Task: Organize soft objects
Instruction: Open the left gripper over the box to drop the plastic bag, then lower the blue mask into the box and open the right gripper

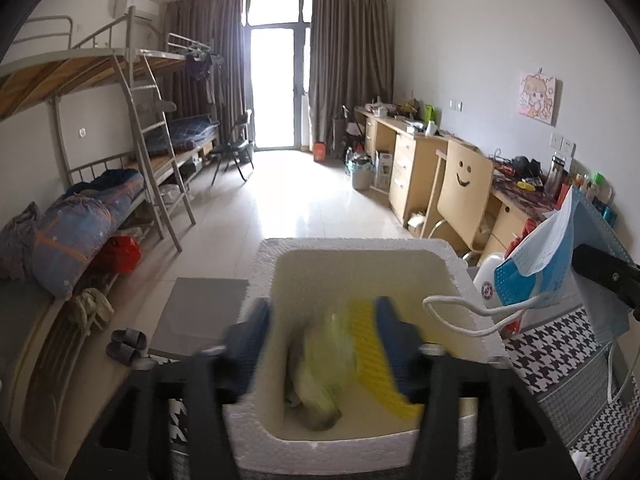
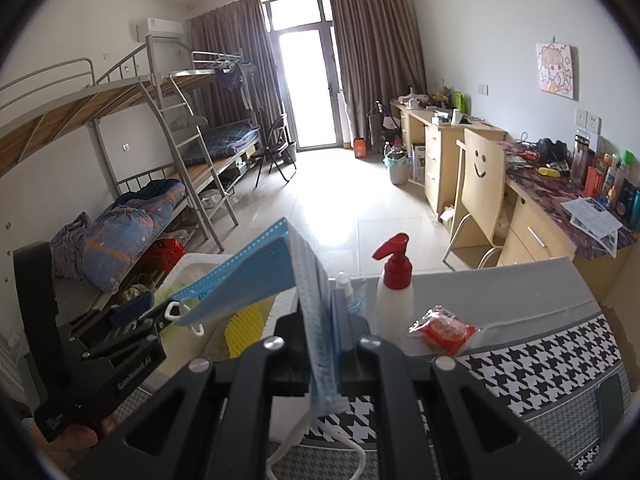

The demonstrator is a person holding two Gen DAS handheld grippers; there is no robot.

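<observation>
- The right gripper (image 2: 320, 344) has its fingers pinching a blue mask (image 2: 256, 276); the mask is folded, one half sticking up and leftward from the fingers, the other hanging down below them with a white ear loop (image 2: 320, 452) dangling.
- In the left wrist view the same mask (image 1: 532, 280) hangs in the air just right of the foam box (image 1: 320, 446), one loop (image 1: 460, 312) drooping over the box's right rim.
- The left gripper (image 1: 320, 344) is above the box, its blue-padded fingers (image 1: 394, 344) spread wide and holding nothing; the left finger is over the left rim and the right finger over the inside. The fingers are blurred.
- Inside the box lie a pale green cloth (image 1: 324, 368), blurred, and a yellow ribbed pad (image 1: 372, 360) against the right wall.
- The box stands on a surface covered with a houndstooth cloth (image 2: 540, 364); a grey sheet (image 2: 500, 292) covers the far part.
- On the grey sheet, right of the box, stand a white pump bottle (image 2: 396, 292) with a red top and a small spray bottle (image 2: 346, 292) just beside it.
- A red packet (image 2: 442, 330) lies near the pump bottle, at the grey sheet's near edge.
</observation>
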